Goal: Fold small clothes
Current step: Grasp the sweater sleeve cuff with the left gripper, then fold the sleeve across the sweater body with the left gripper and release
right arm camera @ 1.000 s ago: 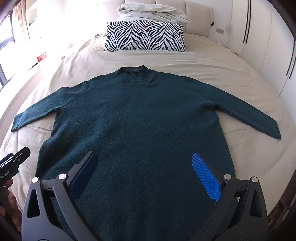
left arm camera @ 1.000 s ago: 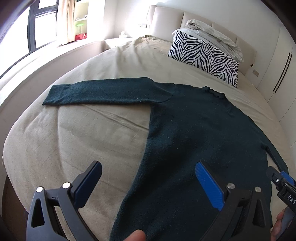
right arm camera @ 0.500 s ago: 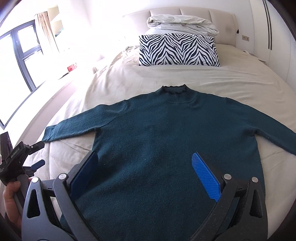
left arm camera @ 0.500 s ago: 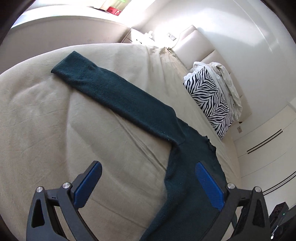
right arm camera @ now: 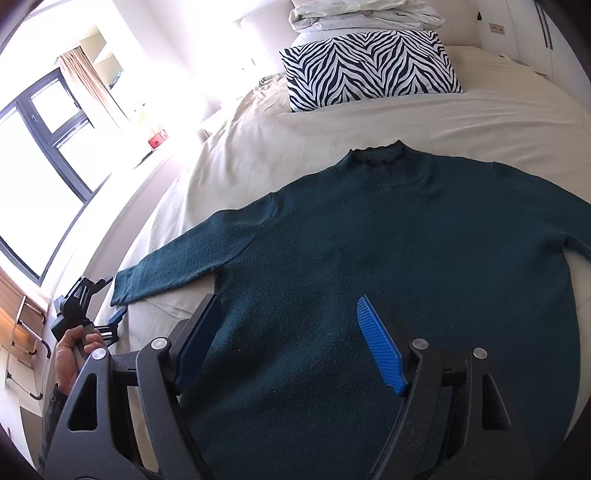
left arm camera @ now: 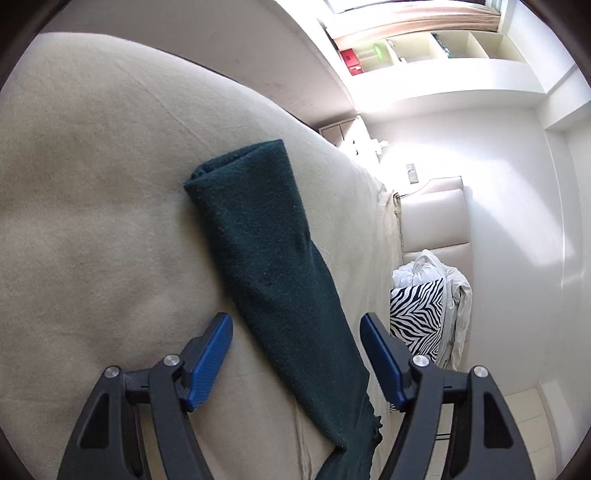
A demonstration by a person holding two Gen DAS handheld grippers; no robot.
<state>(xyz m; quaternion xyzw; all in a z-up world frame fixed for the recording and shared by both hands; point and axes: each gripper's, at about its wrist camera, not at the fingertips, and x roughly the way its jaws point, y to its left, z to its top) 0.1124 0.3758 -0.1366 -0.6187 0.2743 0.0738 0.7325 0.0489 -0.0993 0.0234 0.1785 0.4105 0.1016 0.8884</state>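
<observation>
A dark green sweater (right arm camera: 388,258) lies flat, face up, on the beige bed, sleeves spread. Its left sleeve (left arm camera: 266,251) runs between the open jaws of my left gripper (left arm camera: 295,350), which hovers over the sleeve well back from the cuff. The left gripper also shows in the right wrist view (right arm camera: 83,306), held in a hand by the sleeve cuff (right arm camera: 123,291). My right gripper (right arm camera: 288,332) is open and empty above the sweater's lower body.
A zebra-print pillow (right arm camera: 369,70) and folded white bedding (right arm camera: 362,14) lie at the head of the bed. A window (right arm camera: 48,155) and shelves stand to the left. The bed's left edge (left arm camera: 258,96) is close beyond the cuff.
My left gripper has swung left and moved out along the sleeve; its jaws have narrowed but stay open. My right gripper has shifted slightly and turned left.
</observation>
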